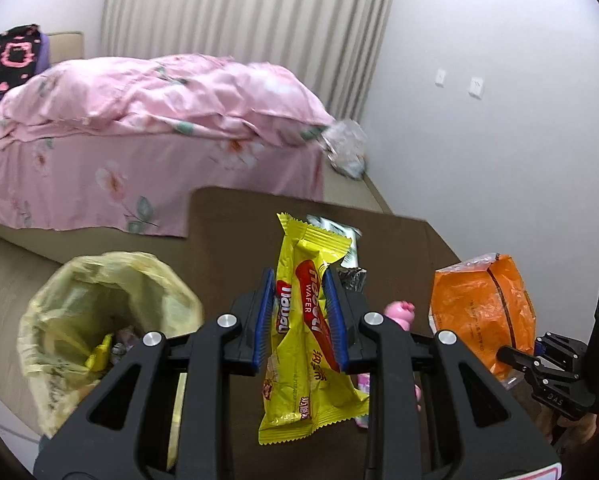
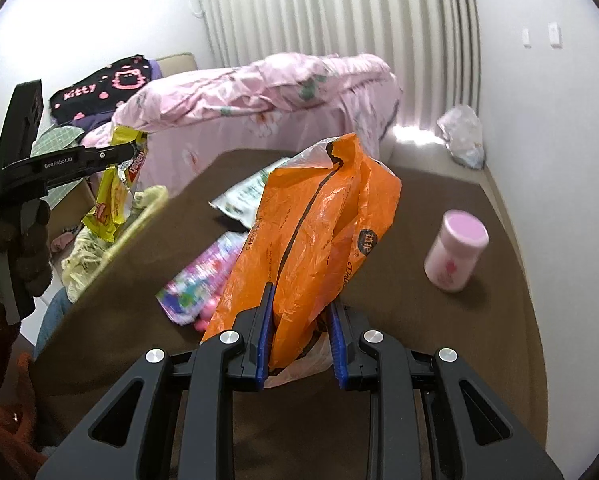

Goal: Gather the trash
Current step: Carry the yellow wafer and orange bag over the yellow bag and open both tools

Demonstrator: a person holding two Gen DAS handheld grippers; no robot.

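some wrappers point(image 1: 103, 354) in bin bag point(image 1: 51, 320)

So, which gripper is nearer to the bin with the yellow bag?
Left. The left gripper, shut on the yellow wafer wrapper, is beside the bin. The right gripper holds the orange bag over the table, farther off.

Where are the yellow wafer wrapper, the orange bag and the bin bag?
yellow wafer wrapper point(image 1: 299, 320): left wrist view, red label.
orange bag point(image 2: 319, 220): right wrist view, crinkled middle.
bin bag point(image 1: 59, 300): left wrist view, near rim.
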